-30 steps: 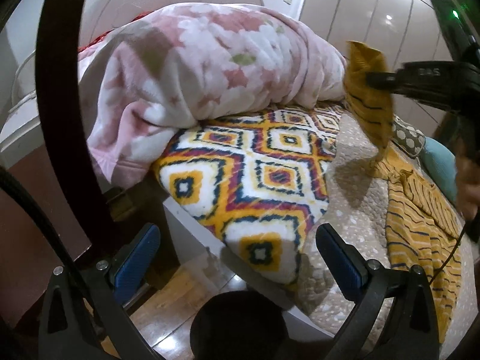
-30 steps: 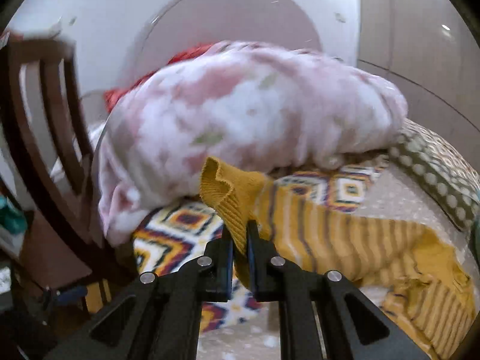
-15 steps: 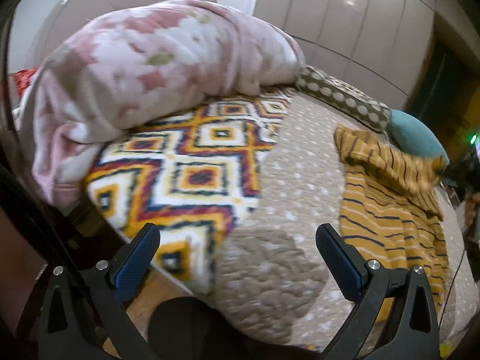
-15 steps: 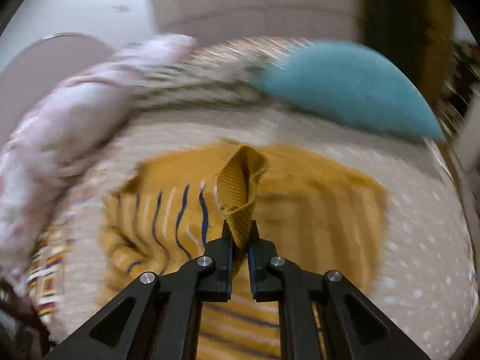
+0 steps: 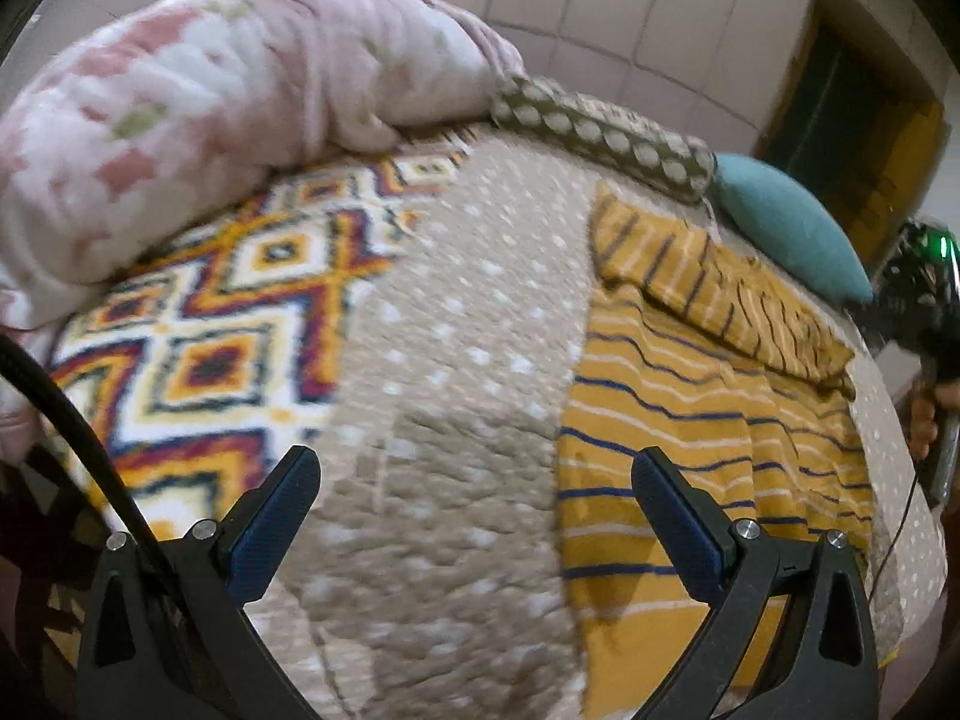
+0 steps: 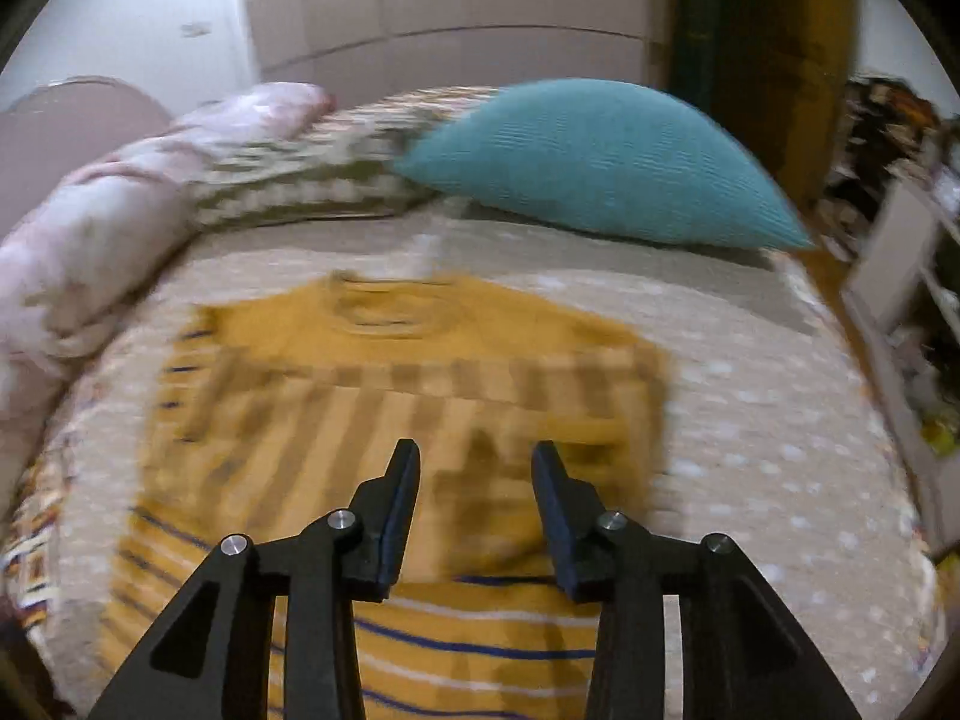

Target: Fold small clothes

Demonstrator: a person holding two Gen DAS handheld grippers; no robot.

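A mustard-yellow sweater [image 5: 708, 420] with blue and white stripes lies flat on the beige dotted bedspread [image 5: 456, 360]. One sleeve [image 5: 720, 294] is folded across its upper part. My left gripper [image 5: 474, 480] is open and empty, low over the bed's near edge, left of the sweater. My right gripper [image 6: 474, 468] is open and empty just above the sweater [image 6: 420, 420], which is blurred in the right wrist view. The right gripper's body shows at the right edge of the left wrist view [image 5: 924, 312].
A pink floral duvet [image 5: 198, 114] is heaped at the back left on a diamond-patterned blanket [image 5: 228, 324]. A dotted olive pillow [image 5: 600, 132] and a teal cushion [image 6: 600, 168] lie behind the sweater. Wardrobe doors [image 5: 630, 18] stand behind the bed.
My right gripper has laid the sleeve across the sweater, let go and opened. My left gripper has swung right, toward the sweater.
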